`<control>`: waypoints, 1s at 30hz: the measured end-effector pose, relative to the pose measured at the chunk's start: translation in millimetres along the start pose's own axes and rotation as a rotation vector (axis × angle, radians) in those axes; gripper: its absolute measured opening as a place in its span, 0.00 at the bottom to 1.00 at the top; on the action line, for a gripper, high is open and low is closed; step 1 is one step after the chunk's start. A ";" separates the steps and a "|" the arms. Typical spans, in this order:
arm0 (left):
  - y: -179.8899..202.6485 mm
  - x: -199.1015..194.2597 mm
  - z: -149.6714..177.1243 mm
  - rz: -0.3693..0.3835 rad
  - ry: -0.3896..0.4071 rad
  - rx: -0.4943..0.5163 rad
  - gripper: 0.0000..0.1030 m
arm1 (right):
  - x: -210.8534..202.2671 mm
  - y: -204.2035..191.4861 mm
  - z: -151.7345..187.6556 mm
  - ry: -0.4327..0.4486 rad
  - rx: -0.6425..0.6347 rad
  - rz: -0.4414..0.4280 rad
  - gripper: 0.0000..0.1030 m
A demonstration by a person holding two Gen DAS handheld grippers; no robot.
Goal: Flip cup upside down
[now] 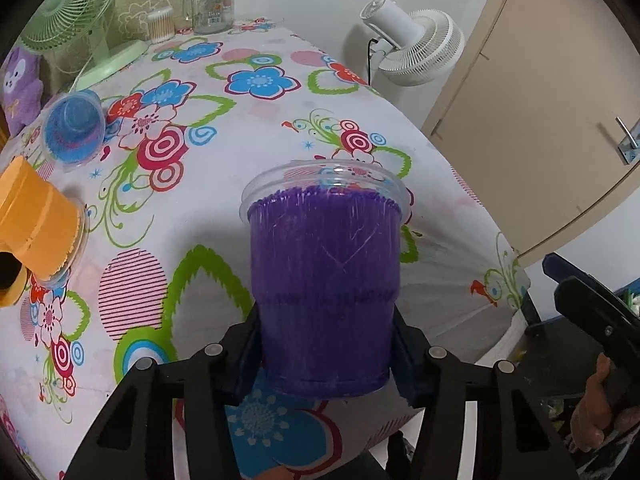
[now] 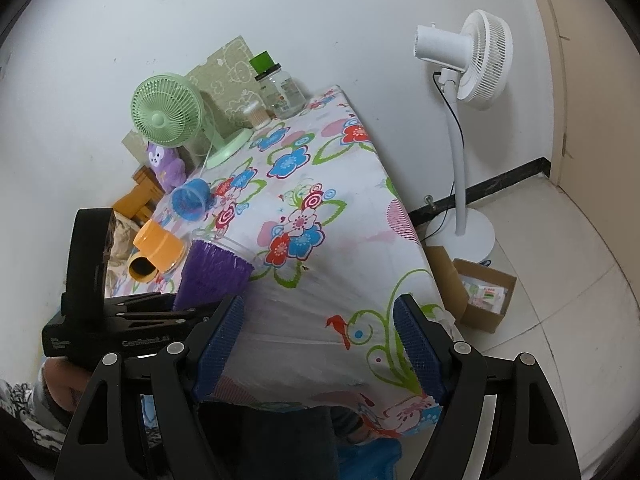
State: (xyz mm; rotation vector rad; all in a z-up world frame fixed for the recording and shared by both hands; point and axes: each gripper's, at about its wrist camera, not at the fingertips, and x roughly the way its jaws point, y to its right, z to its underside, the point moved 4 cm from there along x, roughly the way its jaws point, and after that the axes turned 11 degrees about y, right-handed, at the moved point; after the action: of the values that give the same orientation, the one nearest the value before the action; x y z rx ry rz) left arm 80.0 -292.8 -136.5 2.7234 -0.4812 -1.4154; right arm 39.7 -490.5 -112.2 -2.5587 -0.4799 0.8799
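A purple cup [image 1: 325,280] in a clear plastic shell is held in my left gripper [image 1: 326,350], which is shut on its base end; the clear rim points away from the camera, over the flowered table [image 1: 256,128]. In the right wrist view the purple cup [image 2: 214,270] lies tilted in the left gripper at the table's left side. My right gripper [image 2: 318,350] is open and empty, above the table's near edge. An orange cup [image 1: 40,224] and a blue cup [image 1: 72,126] lie on their sides at the left.
A green desk fan [image 2: 166,110], a glass jar [image 2: 282,90], a cotton-swab tub [image 2: 256,114] and a purple plush toy [image 2: 166,164] stand at the table's far end. A white floor fan [image 2: 476,60] and a cardboard box [image 2: 480,294] are on the floor to the right.
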 end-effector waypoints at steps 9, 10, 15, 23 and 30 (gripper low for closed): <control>-23.8 -24.9 -9.6 0.009 -0.054 -0.013 0.55 | 14.1 -16.3 2.0 -0.020 -0.019 -0.044 0.77; -27.8 -28.9 -11.7 0.003 -0.056 -0.011 0.55 | 17.1 -19.5 2.3 -0.024 -0.024 -0.052 0.77; -52.5 -50.6 -25.5 -0.030 -0.087 0.006 0.55 | 28.5 -32.9 3.6 -0.039 -0.039 -0.095 0.77; -69.3 -55.9 -25.8 -0.015 -0.207 0.044 0.55 | 46.5 -50.7 11.2 -0.079 -0.056 -0.137 0.77; -67.5 -52.9 -27.2 -0.002 -0.241 0.060 0.55 | 53.0 -59.3 14.5 -0.099 -0.065 -0.146 0.77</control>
State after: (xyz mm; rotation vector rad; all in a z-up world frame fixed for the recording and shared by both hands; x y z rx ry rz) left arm 90.7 -216.3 -90.3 2.6098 -0.5395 -1.7676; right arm 58.6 -412.4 -122.0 -2.5087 -0.7265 0.9549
